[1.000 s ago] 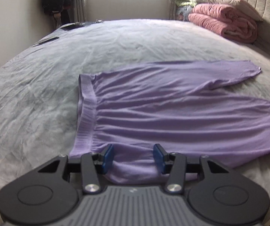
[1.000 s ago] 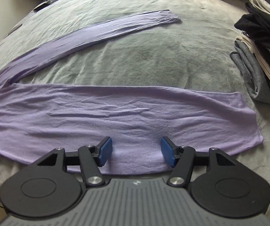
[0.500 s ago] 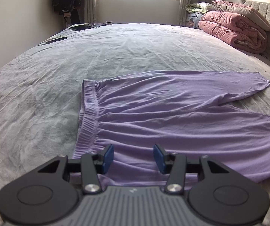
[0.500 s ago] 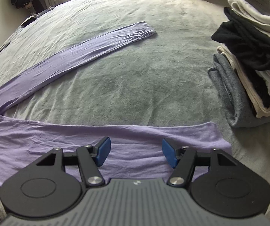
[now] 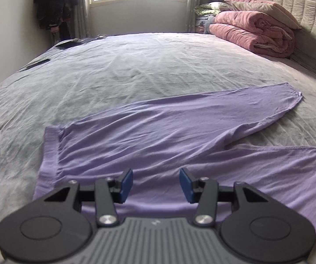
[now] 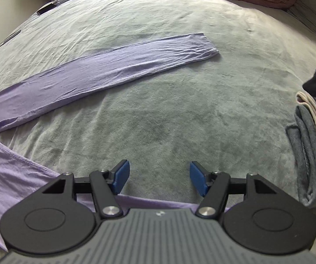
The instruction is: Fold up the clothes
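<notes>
Lilac trousers (image 5: 158,138) lie spread flat on the grey bedspread (image 5: 136,66), waistband (image 5: 49,156) at the left, two legs running right. My left gripper (image 5: 156,183) hovers open over the near part just right of the waistband, nothing between its blue pads. In the right wrist view the far leg (image 6: 118,66) runs diagonally across the bed, and the near leg (image 6: 10,176) passes under the tool. My right gripper (image 6: 158,179) stands open over bare bedspread (image 6: 180,121) just beyond the near leg's edge.
A stack of folded clothes (image 6: 312,132), grey, cream and black, sits at the right edge. Rolled pink quilts (image 5: 257,33) and pillows lie by the headboard. Dark flat items (image 5: 37,65) rest near the bed's far left edge. A window and hanging dark clothes stand behind.
Both grippers have drawn forward across the trousers: the left view now sits nearer the waistband's near side, and the right gripper has passed from over the near leg to bare bedspread. Both stayed open.
</notes>
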`<action>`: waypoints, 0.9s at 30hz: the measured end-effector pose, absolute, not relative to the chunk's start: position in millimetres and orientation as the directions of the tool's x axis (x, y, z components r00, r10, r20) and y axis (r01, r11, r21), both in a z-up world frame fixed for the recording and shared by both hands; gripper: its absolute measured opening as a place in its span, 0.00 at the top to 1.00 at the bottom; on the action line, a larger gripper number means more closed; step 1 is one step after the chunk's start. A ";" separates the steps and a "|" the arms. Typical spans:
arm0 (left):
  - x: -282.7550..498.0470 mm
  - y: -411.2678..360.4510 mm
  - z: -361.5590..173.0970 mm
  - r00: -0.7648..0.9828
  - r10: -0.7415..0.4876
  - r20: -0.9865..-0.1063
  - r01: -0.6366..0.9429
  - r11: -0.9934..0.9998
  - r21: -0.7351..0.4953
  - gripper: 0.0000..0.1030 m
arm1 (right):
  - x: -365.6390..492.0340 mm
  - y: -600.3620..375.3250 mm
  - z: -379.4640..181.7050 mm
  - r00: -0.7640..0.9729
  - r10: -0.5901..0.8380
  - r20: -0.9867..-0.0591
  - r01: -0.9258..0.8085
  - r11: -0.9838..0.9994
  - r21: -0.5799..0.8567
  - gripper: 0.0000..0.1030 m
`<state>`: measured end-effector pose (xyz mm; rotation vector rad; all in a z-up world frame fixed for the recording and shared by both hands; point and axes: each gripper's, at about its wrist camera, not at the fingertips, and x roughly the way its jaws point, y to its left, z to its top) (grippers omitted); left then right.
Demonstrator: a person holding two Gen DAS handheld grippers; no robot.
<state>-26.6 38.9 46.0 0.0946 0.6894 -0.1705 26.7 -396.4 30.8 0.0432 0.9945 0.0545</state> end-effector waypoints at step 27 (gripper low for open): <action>18.6 -66.6 29.8 0.625 -0.444 -0.642 0.599 0.800 0.029 0.68 | 111.3 -359.9 43.5 0.774 0.174 -0.609 -0.156 0.984 0.083 0.47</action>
